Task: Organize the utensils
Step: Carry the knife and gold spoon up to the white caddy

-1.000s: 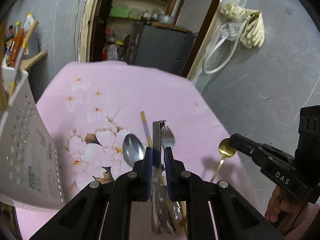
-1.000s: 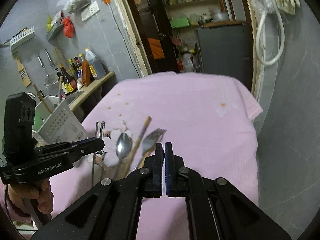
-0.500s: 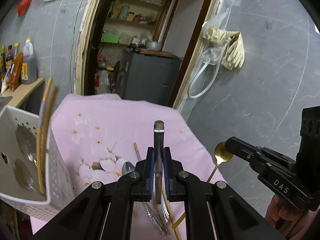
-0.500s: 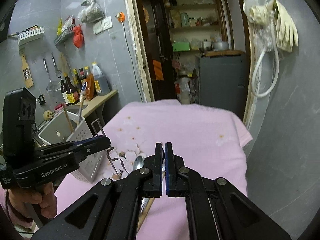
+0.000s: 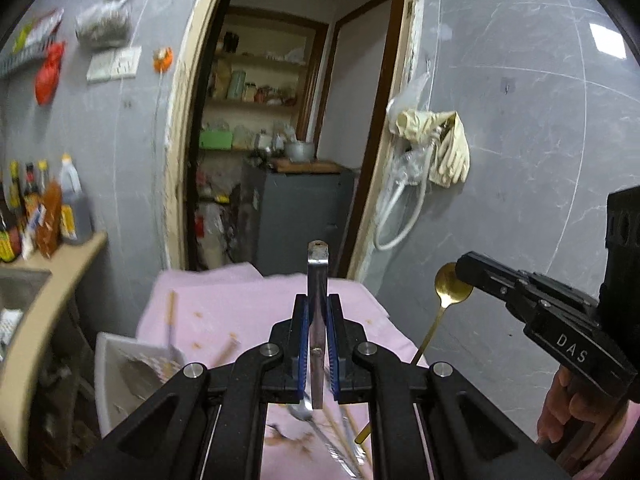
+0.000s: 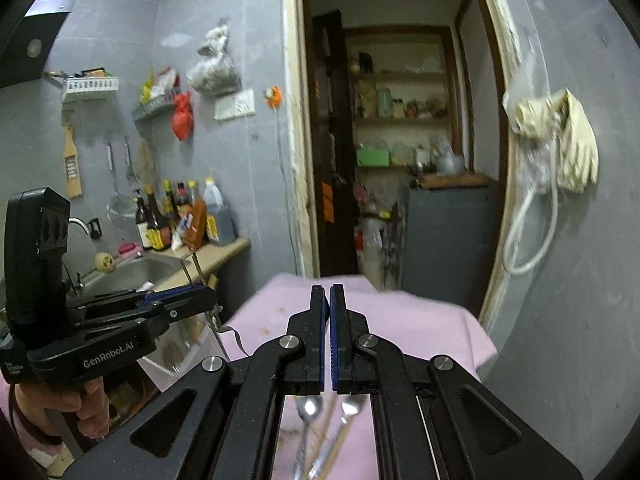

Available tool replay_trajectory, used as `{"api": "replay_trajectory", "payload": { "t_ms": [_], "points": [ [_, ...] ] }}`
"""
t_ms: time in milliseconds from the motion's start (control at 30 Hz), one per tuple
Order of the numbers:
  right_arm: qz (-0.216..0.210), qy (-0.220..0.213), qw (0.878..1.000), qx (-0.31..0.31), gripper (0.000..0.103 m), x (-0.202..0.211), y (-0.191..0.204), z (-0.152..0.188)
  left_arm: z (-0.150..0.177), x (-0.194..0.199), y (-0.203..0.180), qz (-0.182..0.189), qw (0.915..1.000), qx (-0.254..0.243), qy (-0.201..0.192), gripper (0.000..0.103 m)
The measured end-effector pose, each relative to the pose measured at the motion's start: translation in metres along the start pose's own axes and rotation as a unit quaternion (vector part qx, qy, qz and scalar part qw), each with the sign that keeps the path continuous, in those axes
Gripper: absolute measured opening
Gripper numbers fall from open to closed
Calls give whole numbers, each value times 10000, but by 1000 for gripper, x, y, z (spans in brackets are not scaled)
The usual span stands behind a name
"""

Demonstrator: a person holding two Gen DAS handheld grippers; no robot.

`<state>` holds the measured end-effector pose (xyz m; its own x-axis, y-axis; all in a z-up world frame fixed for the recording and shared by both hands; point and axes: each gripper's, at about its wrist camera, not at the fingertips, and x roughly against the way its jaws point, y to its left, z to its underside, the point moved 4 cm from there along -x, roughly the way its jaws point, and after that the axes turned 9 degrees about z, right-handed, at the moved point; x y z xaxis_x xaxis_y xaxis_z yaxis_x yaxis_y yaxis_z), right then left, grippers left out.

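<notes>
My left gripper (image 5: 318, 300) is shut on a steel peeler (image 5: 318, 264), which stands upright between the blue pads. It is held above the pink cloth (image 5: 248, 300). My right gripper (image 5: 468, 268) is shut on a gold spoon (image 5: 450, 286), gripped at the bowl with the handle hanging down. From the right wrist view, that gripper (image 6: 329, 292) has its pads together, and the left gripper (image 6: 180, 304) with the peeler (image 6: 192, 266) is at the left. A white perforated basket (image 5: 120, 364) with chopsticks in it sits at the cloth's left edge. A steel spoon (image 6: 308, 406) and a fork (image 6: 352, 404) lie on the cloth below.
A counter with sauce bottles (image 5: 48, 216) and a steel sink (image 6: 136, 272) runs along the left. Behind the table is a doorway with a grey cabinet (image 5: 296, 216). Rubber gloves (image 5: 444, 148) and a white hose hang on the right wall.
Both grippers have risen with the peeler and the gold spoon and tilted up. The cloth, the loose utensils and the basket have dropped low in both views.
</notes>
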<state>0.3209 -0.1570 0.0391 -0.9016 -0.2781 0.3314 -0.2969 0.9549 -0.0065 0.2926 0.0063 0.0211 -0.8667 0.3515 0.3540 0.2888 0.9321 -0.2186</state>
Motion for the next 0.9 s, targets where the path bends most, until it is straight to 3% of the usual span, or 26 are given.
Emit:
{"api": "replay_trajectory", "payload": {
  "t_ms": [200, 433, 900],
  "points": [
    [-223, -423, 9986, 219, 2, 8, 44, -36, -27, 35, 25, -292, 9990, -11, -349, 8],
    [-434, -699, 9956, 443, 2, 11, 90, -59, -46, 70, 64, -336, 9956, 510, -715, 8],
    [-558, -429, 9954, 653, 2, -11, 122, -44, -45, 101, 87, -102, 9915, 857, -973, 8]
  ]
}}
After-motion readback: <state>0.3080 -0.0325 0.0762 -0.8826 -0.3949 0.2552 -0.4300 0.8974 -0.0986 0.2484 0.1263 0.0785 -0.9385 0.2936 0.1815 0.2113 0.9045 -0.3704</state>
